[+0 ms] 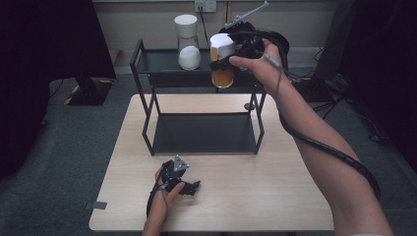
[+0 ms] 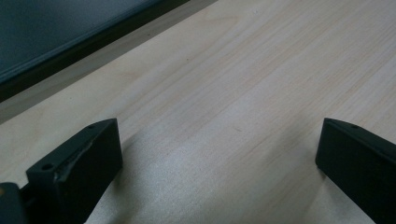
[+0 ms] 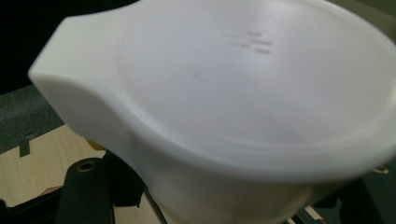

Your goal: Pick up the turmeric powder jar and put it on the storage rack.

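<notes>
My right gripper [image 1: 227,58] is shut on a clear jar [image 1: 222,61] with a white lid and orange-brown contents, held in the air over the right end of the black shelf's top tier [image 1: 162,61]. The jar's white lid [image 3: 243,88] looms very close in the right gripper view, with one black finger [image 3: 86,193] low at the left beneath it. A second jar [image 1: 188,42], white-lidded with white contents, stands on the top tier to the left. My left gripper [image 1: 189,188] rests on the wooden table [image 1: 246,187] near its front edge, open, with bare wood between its fingers [image 2: 84,163].
The black two-tier metal shelf [image 1: 204,132] stands at the back half of the table, its lower tier bare. A small dark round object [image 1: 249,106] lies on the table by the shelf's right legs. Dark carpet surrounds the table; a wall socket sits behind.
</notes>
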Action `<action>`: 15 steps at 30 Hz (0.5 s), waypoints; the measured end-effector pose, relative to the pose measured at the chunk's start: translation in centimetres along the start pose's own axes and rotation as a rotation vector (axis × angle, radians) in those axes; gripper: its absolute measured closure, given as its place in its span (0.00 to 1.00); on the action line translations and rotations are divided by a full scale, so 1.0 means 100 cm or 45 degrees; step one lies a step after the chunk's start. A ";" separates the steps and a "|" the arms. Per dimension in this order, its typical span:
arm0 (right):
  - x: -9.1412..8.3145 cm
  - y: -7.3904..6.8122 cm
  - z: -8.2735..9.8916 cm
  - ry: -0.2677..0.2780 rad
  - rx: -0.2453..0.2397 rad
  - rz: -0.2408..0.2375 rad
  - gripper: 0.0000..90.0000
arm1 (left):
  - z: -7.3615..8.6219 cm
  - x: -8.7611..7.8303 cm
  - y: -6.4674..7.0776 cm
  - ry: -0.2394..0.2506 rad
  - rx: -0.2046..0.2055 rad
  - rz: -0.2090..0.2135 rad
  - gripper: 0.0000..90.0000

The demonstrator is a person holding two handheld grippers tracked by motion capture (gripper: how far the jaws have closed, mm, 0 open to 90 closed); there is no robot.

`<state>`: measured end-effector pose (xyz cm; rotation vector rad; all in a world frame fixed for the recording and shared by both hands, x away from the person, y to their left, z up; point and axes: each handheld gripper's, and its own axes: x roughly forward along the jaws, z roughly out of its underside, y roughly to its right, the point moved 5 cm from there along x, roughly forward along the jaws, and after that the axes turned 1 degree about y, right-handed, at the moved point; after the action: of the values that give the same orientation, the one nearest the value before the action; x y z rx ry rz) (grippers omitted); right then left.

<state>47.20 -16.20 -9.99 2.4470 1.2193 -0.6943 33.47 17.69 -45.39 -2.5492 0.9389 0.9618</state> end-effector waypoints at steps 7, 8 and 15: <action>0.002 0.007 -0.012 0.012 0.035 0.009 0.34 | 0.000 0.000 0.000 0.002 0.000 -0.001 0.00; 0.003 0.007 -0.015 0.013 0.034 0.013 0.34 | 0.000 0.000 0.000 0.002 0.000 -0.001 0.00; 0.004 0.015 -0.027 0.039 0.074 0.031 0.34 | 0.000 0.000 0.000 0.000 0.001 -0.001 0.00</action>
<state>49.38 -15.47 -7.86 2.5243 1.1949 -0.6976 33.47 17.69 -45.39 -2.5486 0.9376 0.9611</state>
